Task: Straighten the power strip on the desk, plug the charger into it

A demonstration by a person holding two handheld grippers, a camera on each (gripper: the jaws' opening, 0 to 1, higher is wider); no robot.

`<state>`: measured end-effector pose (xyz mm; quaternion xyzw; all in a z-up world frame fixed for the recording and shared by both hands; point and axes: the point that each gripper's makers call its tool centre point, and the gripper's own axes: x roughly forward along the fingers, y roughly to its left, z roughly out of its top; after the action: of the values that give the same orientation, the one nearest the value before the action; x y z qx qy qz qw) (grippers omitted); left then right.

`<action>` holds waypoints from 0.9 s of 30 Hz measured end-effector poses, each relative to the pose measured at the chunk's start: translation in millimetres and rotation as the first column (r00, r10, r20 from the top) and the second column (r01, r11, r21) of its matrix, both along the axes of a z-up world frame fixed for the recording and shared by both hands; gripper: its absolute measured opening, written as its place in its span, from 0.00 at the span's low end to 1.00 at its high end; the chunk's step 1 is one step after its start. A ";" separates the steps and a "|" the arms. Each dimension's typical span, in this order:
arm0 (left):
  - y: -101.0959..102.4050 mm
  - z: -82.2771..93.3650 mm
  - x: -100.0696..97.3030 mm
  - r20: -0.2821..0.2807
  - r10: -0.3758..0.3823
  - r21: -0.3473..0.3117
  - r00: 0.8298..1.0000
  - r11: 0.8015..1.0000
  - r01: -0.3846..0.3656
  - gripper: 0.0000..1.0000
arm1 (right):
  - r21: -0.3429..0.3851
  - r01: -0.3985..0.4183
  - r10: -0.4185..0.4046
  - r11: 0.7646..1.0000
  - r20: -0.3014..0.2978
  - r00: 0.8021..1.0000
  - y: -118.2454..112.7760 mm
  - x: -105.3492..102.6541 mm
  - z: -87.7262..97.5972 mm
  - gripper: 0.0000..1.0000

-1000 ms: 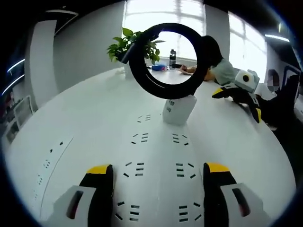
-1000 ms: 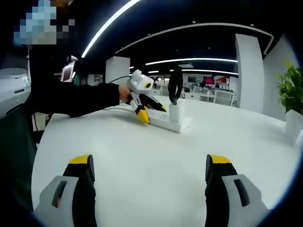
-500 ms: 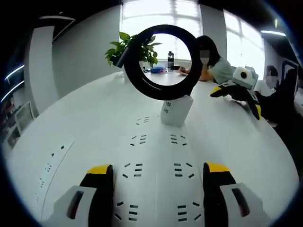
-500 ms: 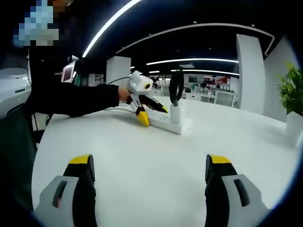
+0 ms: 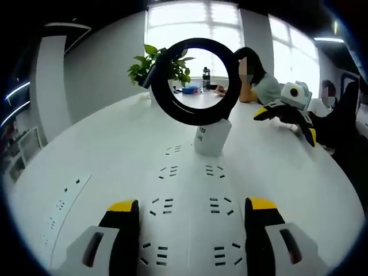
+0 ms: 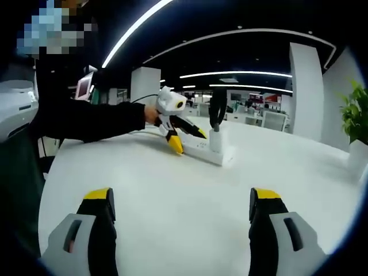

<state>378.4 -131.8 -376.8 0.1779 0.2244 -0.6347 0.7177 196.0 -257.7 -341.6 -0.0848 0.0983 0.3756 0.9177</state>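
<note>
**Charger seated in the power strip, both grippers spread wide**

In the left gripper view the left gripper (image 5: 190, 230) sits low over the power strip (image 5: 190, 201), its jaws wide apart and holding nothing, one on each side of the rows of sockets. In the right gripper view the right gripper (image 6: 179, 227) hovers above the bare white desk (image 6: 190, 195), jaws equally wide and empty, pointing toward 12 o'clock; the left gripper (image 6: 178, 127) shows there too, held out on a dark sleeve (image 6: 86, 121), yellow tips down at the strip's near end.

The white charger (image 5: 211, 138) stands upright in the strip at 12 o'clock, with a black cable loop (image 5: 195, 80) rising above it. Compared with a second ago, it looks slightly farther up the left gripper view and more upright; the grippers have hardly moved.

Around: the right gripper (image 5: 287, 109) lies at 2 o'clock on the desk, a potted plant (image 5: 164, 63) stands at 11 o'clock, and a person (image 5: 259, 80) sits at the far edge by a bottle (image 5: 206, 76). A second white strip (image 5: 63, 201) lies at 9 o'clock.
</note>
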 end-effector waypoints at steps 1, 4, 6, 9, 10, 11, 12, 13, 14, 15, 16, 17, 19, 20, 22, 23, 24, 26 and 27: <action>-0.5 -0.4 -0.6 0.001 0.004 0.012 1.000 1.000 -0.004 0.75 | 0.001 0.001 -0.001 1.000 0.001 1.000 -0.2 0.2 0.5 0.97; -0.6 -2.5 -0.7 0.008 0.016 0.060 1.000 0.998 -0.016 0.75 | 0.000 0.000 0.000 1.000 0.001 1.000 0.1 0.5 0.3 0.97; -0.8 -3.1 -2.3 0.008 0.017 0.075 1.000 0.997 -0.018 0.75 | 0.000 0.000 0.000 1.000 0.000 1.000 0.3 1.0 -0.1 0.97; 0.2 -4.2 -4.5 0.011 0.015 0.093 1.000 0.996 -0.016 0.75 | -0.003 -0.003 0.003 1.000 0.000 1.000 0.7 1.4 -0.1 0.97; 0.4 -4.4 -4.7 0.011 0.013 0.095 1.000 0.995 -0.014 0.75 | -0.002 -0.004 0.004 1.000 0.001 1.000 1.2 1.1 0.5 0.97; 0.5 -4.4 -5.2 0.010 0.010 0.095 1.000 0.995 -0.011 0.75 | -0.001 -0.004 0.004 1.000 0.000 1.000 1.4 0.9 0.8 0.97; 0.5 -4.4 -5.8 0.010 0.007 0.095 1.000 0.995 -0.008 0.75 | -0.004 -0.005 0.005 1.000 0.001 1.000 1.5 0.7 0.9 0.97; 1.0 -4.4 -8.0 0.010 -0.001 0.092 1.000 0.996 0.000 0.75 | -0.007 -0.005 0.005 1.000 0.002 1.000 1.5 0.5 0.9 0.97; 1.7 -4.4 -10.5 0.010 -0.008 0.087 1.000 0.996 0.008 0.75 | -0.007 -0.005 0.005 1.000 0.001 1.000 1.4 0.4 0.8 0.97; 2.1 -4.3 -12.5 0.009 -0.014 0.084 1.000 0.996 0.013 0.75 | -0.008 -0.004 0.004 1.000 0.000 1.000 1.4 0.2 0.5 0.97; 2.3 -4.3 -14.2 0.009 -0.019 0.083 1.000 0.996 0.018 0.75 | -0.008 -0.004 0.004 1.000 0.000 1.000 1.3 0.2 0.4 0.97; 2.4 -4.3 -15.4 0.008 -0.022 0.083 1.000 0.996 0.021 0.75 | -0.009 -0.002 0.002 1.000 0.000 1.000 1.2 0.2 0.2 0.97; 3.3 -4.7 -19.8 0.008 -0.030 0.089 1.000 0.996 0.029 0.75 | -0.009 -0.002 0.002 1.000 0.000 1.000 1.6 0.2 0.1 0.97; 3.9 -4.9 -20.2 0.007 -0.033 0.093 0.999 0.995 0.032 0.75 | -0.008 -0.002 0.002 1.000 0.001 1.000 2.2 0.2 -0.1 0.97; 4.7 -5.2 -20.8 0.008 -0.036 0.097 0.999 0.995 0.035 0.75 | -0.009 -0.002 0.002 1.000 0.000 1.000 3.4 0.4 -0.8 0.97; 5.4 -5.4 -21.5 0.008 -0.036 0.096 0.999 0.995 0.035 0.75 | -0.010 -0.003 0.003 1.000 0.001 1.000 3.8 0.5 -1.0 0.97; 5.8 -5.4 -22.2 0.008 -0.036 0.095 0.999 0.995 0.035 0.75 | -0.010 -0.003 0.003 1.000 0.001 1.000 4.0 0.7 -1.2 0.97; 6.6 -5.3 -24.1 0.007 -0.036 0.090 0.999 0.995 0.035 0.75 | -0.008 -0.002 0.002 1.000 -0.001 1.000 4.6 0.7 -1.6 0.96; 7.1 -5.3 -24.3 0.007 -0.036 0.089 0.999 0.995 0.035 0.75 | -0.009 -0.002 0.002 1.000 -0.001 1.000 4.6 0.7 -1.8 0.96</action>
<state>354.1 -124.8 -382.1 0.2165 0.2460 -0.6359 0.6988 196.7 -253.1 -343.4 -0.0888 0.1004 0.3762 0.9168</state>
